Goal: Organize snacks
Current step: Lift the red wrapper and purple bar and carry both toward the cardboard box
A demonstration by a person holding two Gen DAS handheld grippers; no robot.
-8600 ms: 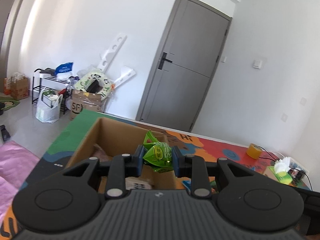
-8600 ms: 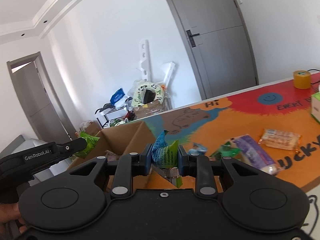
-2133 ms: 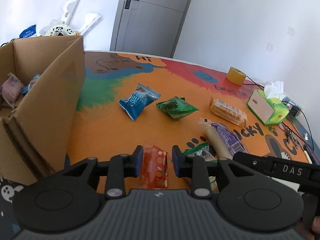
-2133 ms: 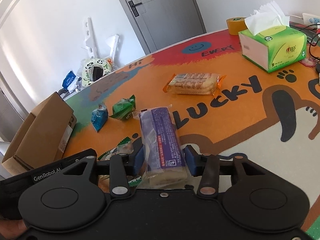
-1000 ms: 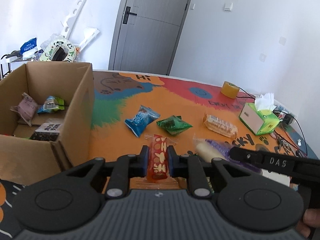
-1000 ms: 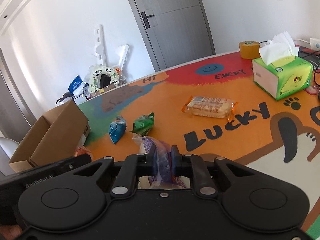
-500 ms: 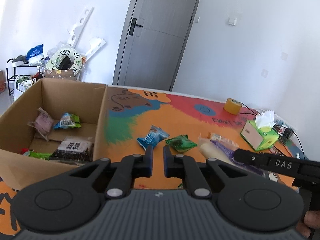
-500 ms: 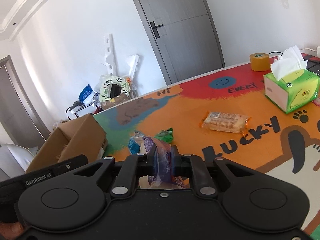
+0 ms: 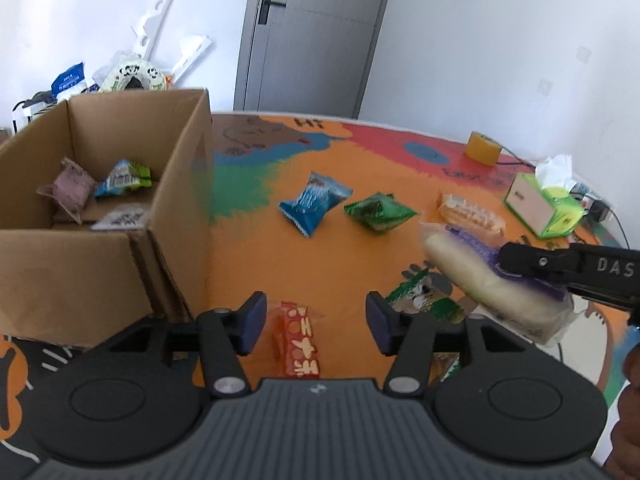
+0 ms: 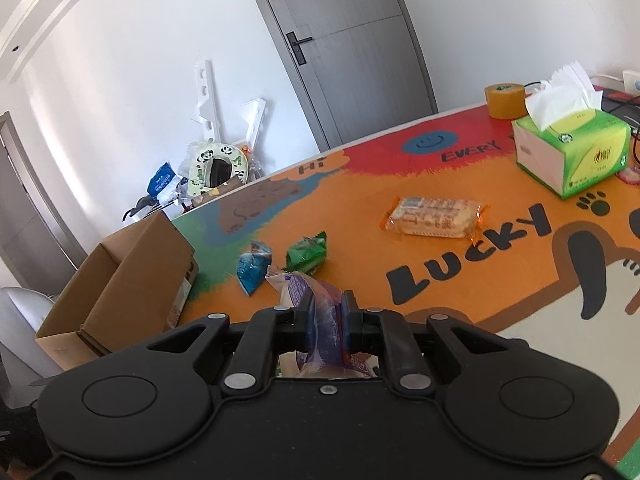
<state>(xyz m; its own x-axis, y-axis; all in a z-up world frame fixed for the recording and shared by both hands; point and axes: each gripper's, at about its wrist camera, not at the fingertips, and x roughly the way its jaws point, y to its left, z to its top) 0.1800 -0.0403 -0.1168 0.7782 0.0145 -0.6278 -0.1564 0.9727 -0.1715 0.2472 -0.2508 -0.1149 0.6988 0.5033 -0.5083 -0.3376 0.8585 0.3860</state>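
Crinkly film wraps every snack here. Between the left gripper [image 9: 313,323]'s opening jaws lies the red packet [image 9: 297,340], flat on the orange desk [image 9: 340,264], the pads clear of it. It looks light, thin and slick; pinching across its narrow middle seems best. Ahead and to the left stands the stiff cardboard box [image 9: 116,224]. The right gripper [image 10: 328,328] is clamped on a soft purple bread pack [image 10: 320,312] that sags, so a mid-length hold should steady it.
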